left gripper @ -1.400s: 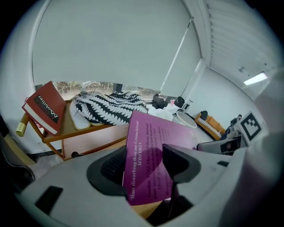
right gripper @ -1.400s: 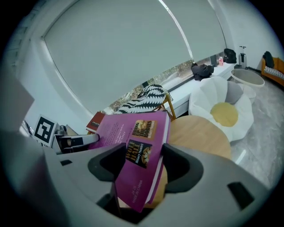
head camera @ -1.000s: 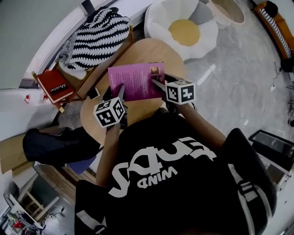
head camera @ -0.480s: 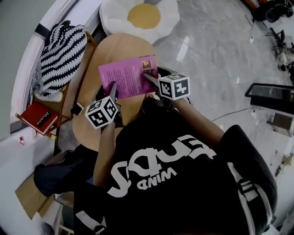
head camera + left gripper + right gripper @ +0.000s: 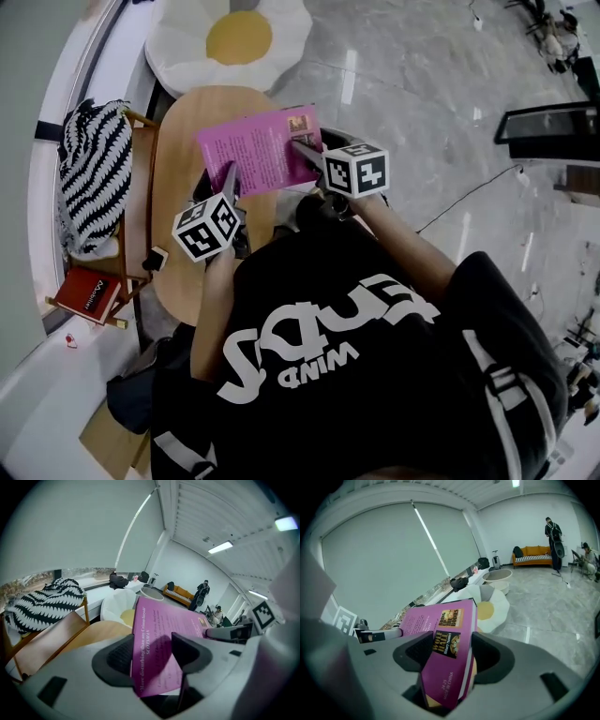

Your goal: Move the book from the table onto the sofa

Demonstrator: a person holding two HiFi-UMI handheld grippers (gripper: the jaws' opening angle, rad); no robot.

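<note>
A magenta paperback book [image 5: 258, 150] hangs above the right side of the round wooden table [image 5: 183, 202], held from two sides. My left gripper [image 5: 228, 180] is shut on the book's near left edge; in the left gripper view the cover [image 5: 161, 625] stands upright between the jaws of that gripper [image 5: 152, 656]. My right gripper [image 5: 302, 150] is shut on the book's right edge by the spine. The right gripper view shows the back cover [image 5: 440, 616] clamped in this gripper [image 5: 450, 651], and the left gripper [image 5: 377, 634] beyond.
A white and yellow egg-shaped seat [image 5: 230, 37] sits on the floor past the table. A wooden chair with a zebra-striped cushion [image 5: 92, 173] stands at the table's left, and a red book [image 5: 89, 293] lies near it. An orange sofa [image 5: 532, 555] and people are far across the room.
The head view has swung right, so table, chair and egg seat slid left in it. Both grippers stay shut on the book, which now overhangs the table's right edge.
</note>
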